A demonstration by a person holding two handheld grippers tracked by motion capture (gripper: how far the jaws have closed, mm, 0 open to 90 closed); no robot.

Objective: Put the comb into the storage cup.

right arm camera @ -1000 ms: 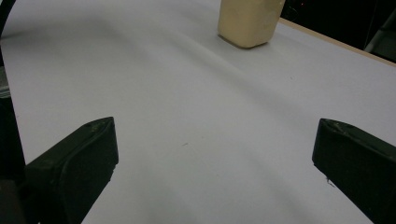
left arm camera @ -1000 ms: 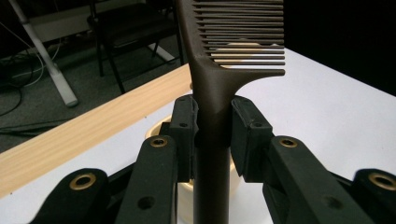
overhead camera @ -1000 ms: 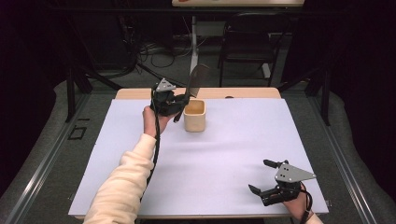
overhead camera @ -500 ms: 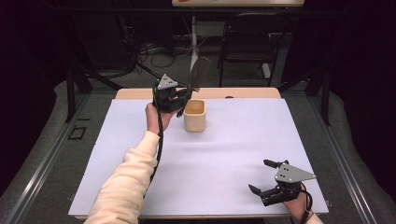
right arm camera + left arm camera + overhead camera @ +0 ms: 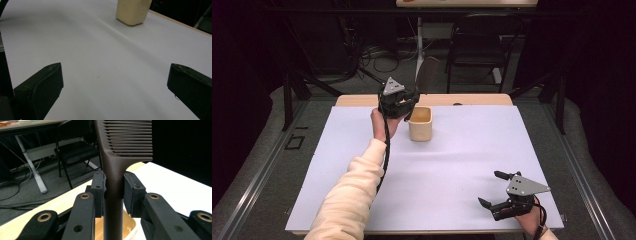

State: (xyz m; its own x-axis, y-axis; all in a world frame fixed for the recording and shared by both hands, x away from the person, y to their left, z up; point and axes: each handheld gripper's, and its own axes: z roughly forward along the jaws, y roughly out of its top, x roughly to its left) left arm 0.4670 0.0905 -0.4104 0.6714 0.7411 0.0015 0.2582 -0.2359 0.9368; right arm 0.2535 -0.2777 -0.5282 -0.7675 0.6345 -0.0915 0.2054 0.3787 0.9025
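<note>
A dark brown comb (image 5: 117, 162) stands upright in my left gripper (image 5: 113, 192), whose jaws are shut on its handle. From above, the left gripper (image 5: 404, 107) hangs over the left rim of a cream cup (image 5: 420, 125) at the table's far side, and the comb (image 5: 427, 75) rises above it. The comb's lower end points down into the cup (image 5: 127, 227). My right gripper (image 5: 497, 190) rests near the table's front right, open with nothing between its jaws. The cup (image 5: 132, 11) shows far ahead of the right gripper (image 5: 112, 85).
A white sheet (image 5: 462, 165) covers the wooden table (image 5: 482, 99). Beyond the far edge stand a black chair (image 5: 477, 45), desk legs and cables on the floor. A metal frame rail (image 5: 257, 170) runs along the left.
My left gripper has lifted a little with the comb and shifted slightly left above the cup. The right gripper has stayed put.
</note>
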